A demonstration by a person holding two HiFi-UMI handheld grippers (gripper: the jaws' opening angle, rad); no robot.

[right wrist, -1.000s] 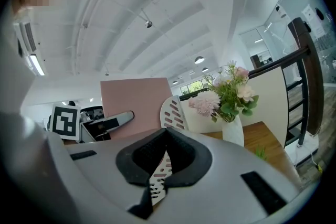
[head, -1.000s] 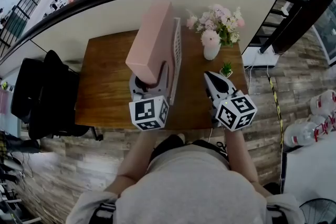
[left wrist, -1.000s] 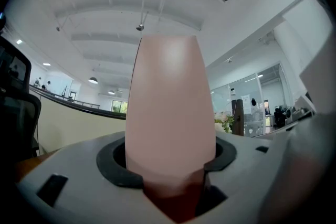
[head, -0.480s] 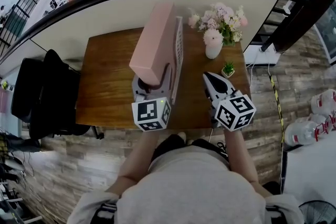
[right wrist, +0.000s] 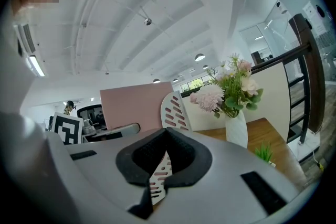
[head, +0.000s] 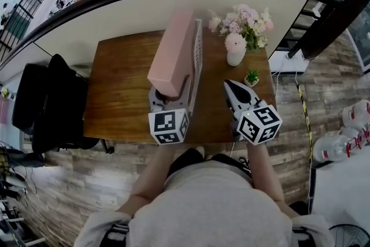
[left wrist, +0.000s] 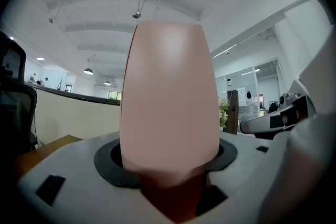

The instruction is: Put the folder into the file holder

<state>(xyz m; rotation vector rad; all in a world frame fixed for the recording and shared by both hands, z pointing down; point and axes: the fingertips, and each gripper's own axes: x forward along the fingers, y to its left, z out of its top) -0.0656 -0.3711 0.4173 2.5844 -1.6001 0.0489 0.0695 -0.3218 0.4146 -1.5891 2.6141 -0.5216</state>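
Looking down, head view: left gripper (head: 169,94) is clamping the pink folder (head: 173,49) upright, just left of the white file holder (head: 197,58) on the wooden table (head: 118,89).
Head view, surroundings: flower vase (head: 234,56) and small plant (head: 250,76) are standing right of the holder; right gripper (head: 230,85) is hovering near the plant.
Left gripper view: folder is filling the jaws, covering most of the view ahead.
Right gripper view: jaws are sitting closed and empty, pointing at the holder's perforated side.

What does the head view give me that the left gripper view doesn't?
Head view only: the slotted file holder alongside the folder, and the small potted plant. Left gripper view only: the left tool clamped on the folder's lower edge, seen close up, and the ceiling lights. Both: the pink folder upright in that tool, over the wooden table.
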